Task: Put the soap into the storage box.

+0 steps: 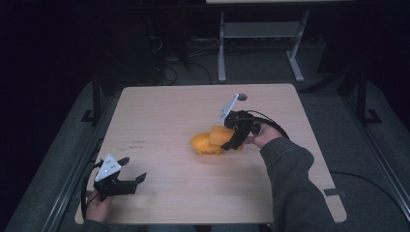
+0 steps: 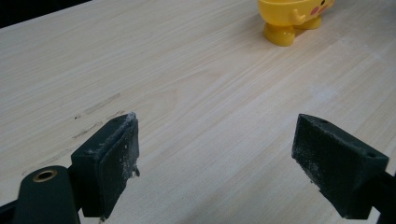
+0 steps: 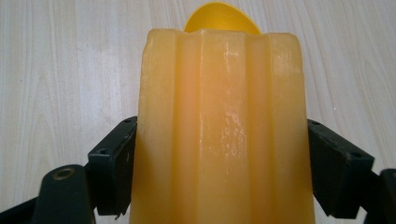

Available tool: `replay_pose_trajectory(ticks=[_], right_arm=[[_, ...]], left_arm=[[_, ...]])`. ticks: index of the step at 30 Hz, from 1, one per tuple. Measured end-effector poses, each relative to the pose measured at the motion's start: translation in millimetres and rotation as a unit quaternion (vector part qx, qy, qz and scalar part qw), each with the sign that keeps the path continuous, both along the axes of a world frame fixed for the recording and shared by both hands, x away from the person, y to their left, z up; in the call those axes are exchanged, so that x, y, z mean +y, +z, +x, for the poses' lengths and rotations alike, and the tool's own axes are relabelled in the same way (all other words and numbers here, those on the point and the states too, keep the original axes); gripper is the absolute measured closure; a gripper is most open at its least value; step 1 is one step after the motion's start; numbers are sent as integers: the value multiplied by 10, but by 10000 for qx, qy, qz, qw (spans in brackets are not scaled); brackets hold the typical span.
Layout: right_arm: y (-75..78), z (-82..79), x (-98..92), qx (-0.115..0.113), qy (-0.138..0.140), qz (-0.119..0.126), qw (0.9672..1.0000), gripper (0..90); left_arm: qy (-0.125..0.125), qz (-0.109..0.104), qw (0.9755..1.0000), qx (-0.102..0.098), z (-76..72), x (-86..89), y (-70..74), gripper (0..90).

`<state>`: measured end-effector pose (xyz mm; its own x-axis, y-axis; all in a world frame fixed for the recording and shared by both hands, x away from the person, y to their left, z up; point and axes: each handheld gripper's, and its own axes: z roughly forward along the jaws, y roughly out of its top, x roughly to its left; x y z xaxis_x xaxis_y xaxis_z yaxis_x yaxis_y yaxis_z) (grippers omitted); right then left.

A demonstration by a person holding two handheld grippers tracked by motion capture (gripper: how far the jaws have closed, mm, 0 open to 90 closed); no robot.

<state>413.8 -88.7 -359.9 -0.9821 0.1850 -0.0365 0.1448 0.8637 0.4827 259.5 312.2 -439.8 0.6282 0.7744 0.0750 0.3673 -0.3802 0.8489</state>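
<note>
Right gripper (image 1: pixel 231 140): jaws pinch a pale orange ribbed translucent block (image 3: pixel 224 135) on both sides, held over the rim of a yellow plastic bowl (image 1: pixel 202 144) near the middle of the light wooden tabletop (image 1: pixel 169 111). Left gripper (image 1: pixel 130 174): jaws spread, holding nothing, at the near left edge.

A: How many grippers are on the table (image 1: pixel 159 111)?
B: 2: the left gripper (image 1: pixel 131 170) and the right gripper (image 1: pixel 231 141), 1 in each of 2 hands.

A: And how many yellow things?
B: 2 kinds, 1 of each: 1 ridged block (image 3: pixel 224 135) and 1 yellow bowl (image 1: pixel 200 144), which stands on 2 small feet in the left gripper view.

A: Tables?
B: 2: 1 wooden table in front, 1 further table frame (image 1: pixel 258 30) behind.
</note>
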Motion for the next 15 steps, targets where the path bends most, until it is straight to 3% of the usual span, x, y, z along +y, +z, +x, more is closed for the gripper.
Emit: replay_pose_trajectory(ticks=[8,12,15], right_arm=[[24,60,116,-18,107,-72,9999,206],[38,93,159,-44,180,40,9998,206],[42,111,190,-55,213,-43,9997,206]], left_arm=[[1,-2,10000,-11,0,3,3,143],[4,-14,10000,-15,0,5,4,143],[-7,-5,10000,-4,3,2,-1,143]])
